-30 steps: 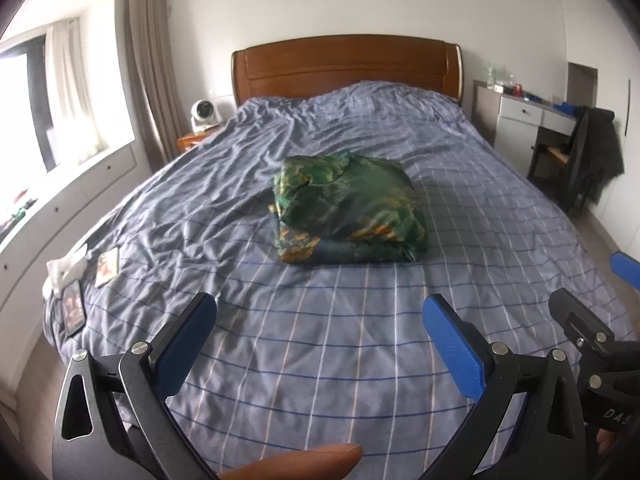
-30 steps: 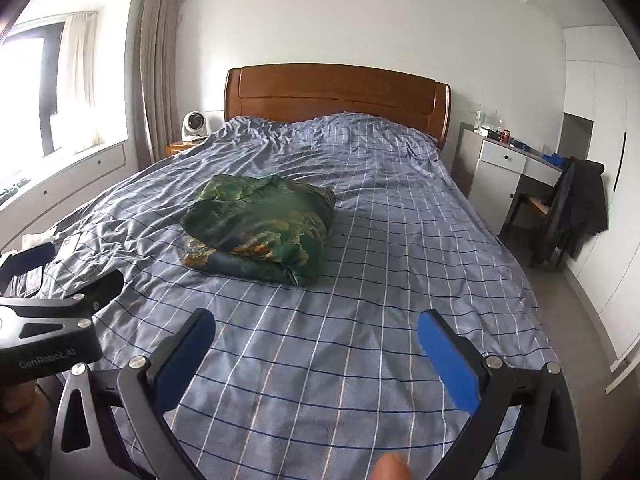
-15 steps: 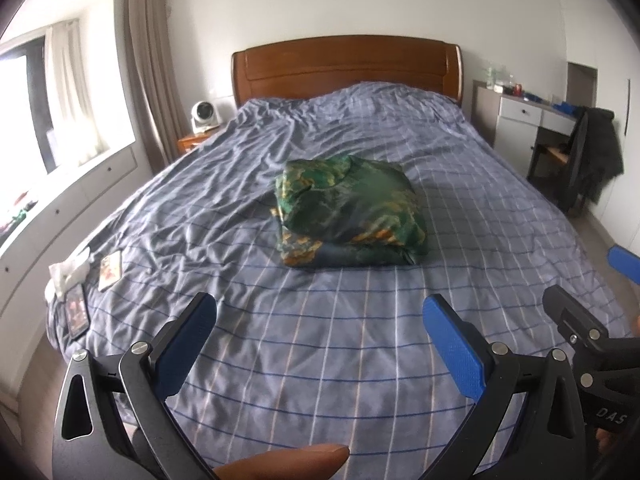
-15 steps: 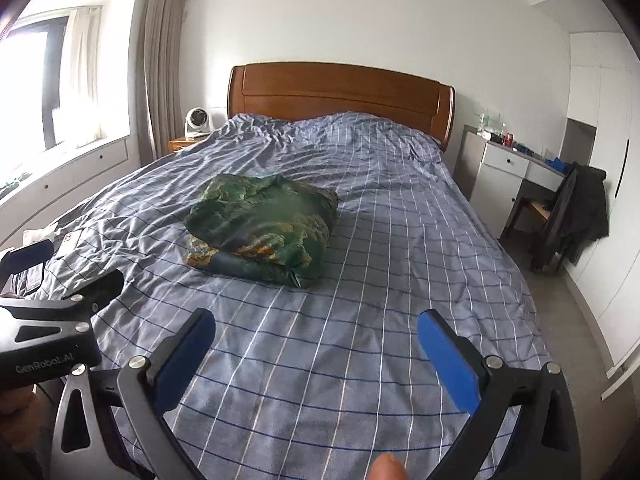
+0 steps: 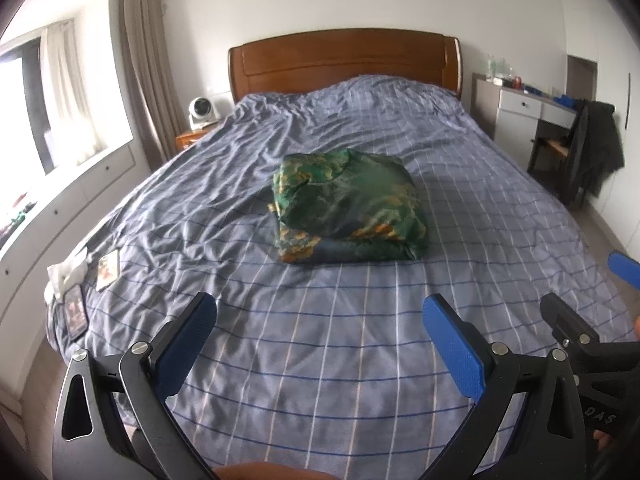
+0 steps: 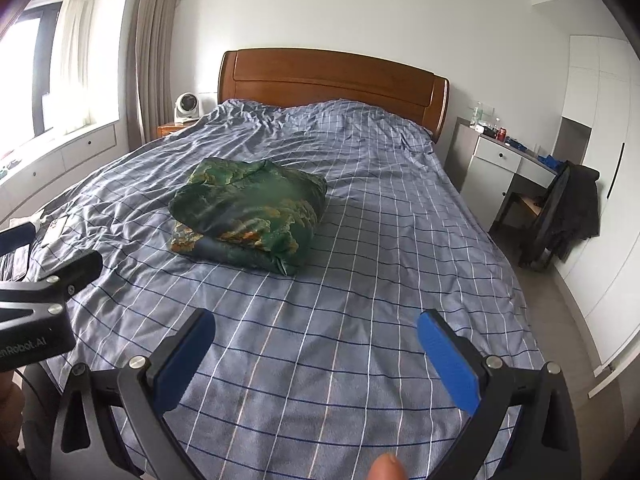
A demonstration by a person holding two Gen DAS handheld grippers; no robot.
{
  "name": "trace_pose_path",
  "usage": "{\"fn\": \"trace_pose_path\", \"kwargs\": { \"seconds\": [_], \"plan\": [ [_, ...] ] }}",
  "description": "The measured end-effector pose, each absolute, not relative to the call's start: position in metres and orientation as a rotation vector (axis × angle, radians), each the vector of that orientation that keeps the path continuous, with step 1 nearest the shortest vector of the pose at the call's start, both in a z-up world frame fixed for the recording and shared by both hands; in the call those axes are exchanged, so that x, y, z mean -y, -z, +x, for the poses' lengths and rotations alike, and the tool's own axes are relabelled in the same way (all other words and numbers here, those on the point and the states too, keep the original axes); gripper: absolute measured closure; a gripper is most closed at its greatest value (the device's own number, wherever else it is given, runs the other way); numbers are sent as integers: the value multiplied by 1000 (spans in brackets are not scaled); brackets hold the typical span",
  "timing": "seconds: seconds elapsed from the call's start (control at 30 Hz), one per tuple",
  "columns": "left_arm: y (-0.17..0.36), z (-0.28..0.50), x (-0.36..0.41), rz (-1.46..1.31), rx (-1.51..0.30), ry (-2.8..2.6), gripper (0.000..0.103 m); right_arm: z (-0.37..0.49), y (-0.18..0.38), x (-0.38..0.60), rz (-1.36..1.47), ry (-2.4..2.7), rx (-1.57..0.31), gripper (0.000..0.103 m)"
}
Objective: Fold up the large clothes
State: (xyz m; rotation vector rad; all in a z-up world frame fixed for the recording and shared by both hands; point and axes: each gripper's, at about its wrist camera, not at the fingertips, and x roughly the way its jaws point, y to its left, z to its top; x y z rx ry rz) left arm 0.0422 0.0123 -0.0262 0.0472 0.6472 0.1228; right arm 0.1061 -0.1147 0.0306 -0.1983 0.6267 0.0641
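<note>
A green and gold patterned garment (image 5: 348, 206) lies folded in a thick squarish bundle in the middle of the bed (image 5: 304, 344); in the right wrist view the garment (image 6: 250, 214) sits left of centre. My left gripper (image 5: 320, 316) hangs open over the foot of the bed, well short of the bundle, with nothing between its blue pads. My right gripper (image 6: 316, 330) is open too, empty, at about the same distance. Each gripper shows at the edge of the other's view.
The bed (image 6: 360, 280) has a blue checked cover and a wooden headboard (image 5: 344, 62). Small cards and a white cloth (image 5: 80, 276) lie on its left edge. A desk with a chair and dark jacket (image 6: 560, 208) stands right; a fan (image 5: 200, 112) sits on the nightstand.
Both grippers have drawn back slightly from the bed, so the folded garment looks a little farther off. Both stayed open.
</note>
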Motion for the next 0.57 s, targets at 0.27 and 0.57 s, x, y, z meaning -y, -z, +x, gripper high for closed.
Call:
{"fn": "trace_pose_path", "kwargs": {
  "seconds": [0.27,0.57],
  "plan": [
    [28,44,-10,55,-652,-105,0,113,-26,119,-197,-45,-643,0],
    [27,39,-4,73,-614,-97,0,113,-26,119,-194,-41,-645,0]
  ]
}}
